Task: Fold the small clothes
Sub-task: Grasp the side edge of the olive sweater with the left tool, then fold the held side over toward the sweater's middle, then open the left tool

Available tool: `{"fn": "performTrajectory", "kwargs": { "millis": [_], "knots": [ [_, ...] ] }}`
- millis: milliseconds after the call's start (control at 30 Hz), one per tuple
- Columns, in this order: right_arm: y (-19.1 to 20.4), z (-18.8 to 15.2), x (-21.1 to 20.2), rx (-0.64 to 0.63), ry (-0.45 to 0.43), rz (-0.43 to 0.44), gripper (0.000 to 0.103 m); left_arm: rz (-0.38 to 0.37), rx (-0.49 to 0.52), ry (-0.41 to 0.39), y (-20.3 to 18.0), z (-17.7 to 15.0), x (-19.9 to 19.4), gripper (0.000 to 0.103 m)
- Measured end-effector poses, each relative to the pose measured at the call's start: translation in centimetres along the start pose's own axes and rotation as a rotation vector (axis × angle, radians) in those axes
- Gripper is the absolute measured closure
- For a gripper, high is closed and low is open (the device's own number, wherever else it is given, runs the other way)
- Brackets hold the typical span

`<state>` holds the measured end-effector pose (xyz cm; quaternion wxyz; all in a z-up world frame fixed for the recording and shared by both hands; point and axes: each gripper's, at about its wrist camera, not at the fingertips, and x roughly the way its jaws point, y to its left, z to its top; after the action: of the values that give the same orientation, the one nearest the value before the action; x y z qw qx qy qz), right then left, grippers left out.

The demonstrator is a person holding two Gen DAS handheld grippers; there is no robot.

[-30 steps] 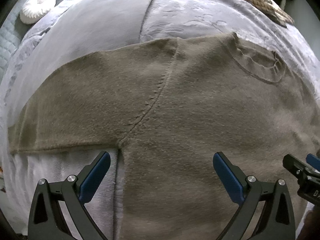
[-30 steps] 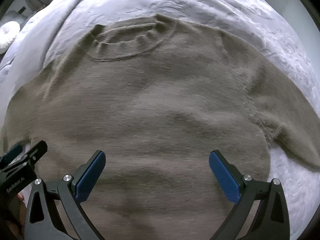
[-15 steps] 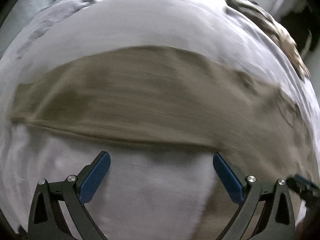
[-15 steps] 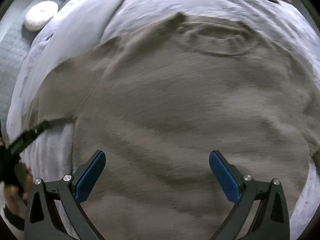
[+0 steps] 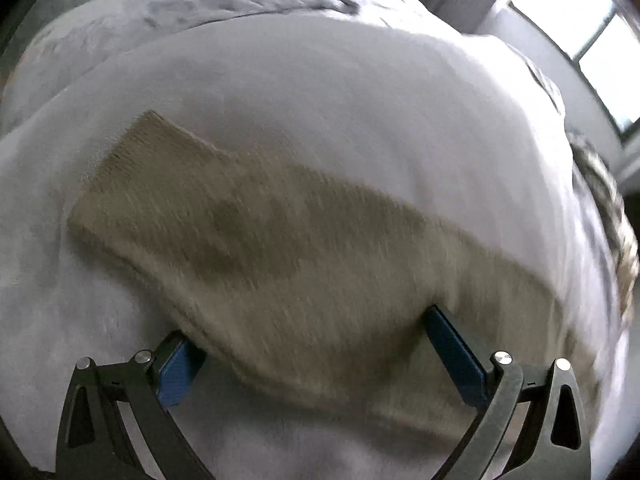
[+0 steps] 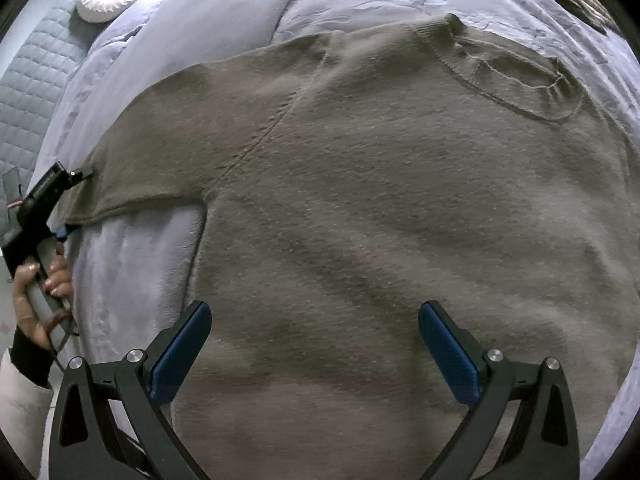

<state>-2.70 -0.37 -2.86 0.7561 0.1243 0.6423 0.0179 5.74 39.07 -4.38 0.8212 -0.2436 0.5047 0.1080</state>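
Soft, limp knit sweater (image 6: 400,208); best taken at sleeve (image 5: 248,240) cuff. Left gripper (image 5: 320,356) spread astride sleeve, right gripper (image 6: 316,352) apart, empty.

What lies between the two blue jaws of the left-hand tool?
The sweater's sleeve runs between them, the jaws wide open around it, lying on the pale blanket. The left wrist view shows it.

Both tongs share one build: the left tongs (image 5: 316,344) and the right tongs (image 6: 316,344) each have two black plastic arms with triangular cut-outs, silver round screw heads near the tips, and flat blue pads (image 6: 180,350) lining the inner faces. Seen from the right wrist, the left tongs have a black body on a grey handle, with a thin cable trailing below. The hand (image 6: 38,288) there wears a dark cuff (image 6: 28,356) over a white sleeve (image 6: 20,404).
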Motion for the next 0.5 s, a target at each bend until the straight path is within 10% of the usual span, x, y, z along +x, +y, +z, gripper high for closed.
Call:
{"fn": "performTrajectory", "kwargs": {
  "millis": [67,133,500],
  "knots": [
    [0.1,0.1,0.1,0.002,-0.002,0.008,0.0,-0.008,-0.009,-0.022,0.3,0.6,-0.3,0.035],
    [-0.5,0.1,0.0,0.003,-0.009,0.019,0.0,-0.099,0.001,-0.005,0.7,0.7,-0.4,0.088],
    [-3.6,-1.0,-2.4,0.078,-0.093,0.082,0.0,-0.432,0.189,-0.056,-5.4,0.5,-6.5,0.095]
  ]
}}
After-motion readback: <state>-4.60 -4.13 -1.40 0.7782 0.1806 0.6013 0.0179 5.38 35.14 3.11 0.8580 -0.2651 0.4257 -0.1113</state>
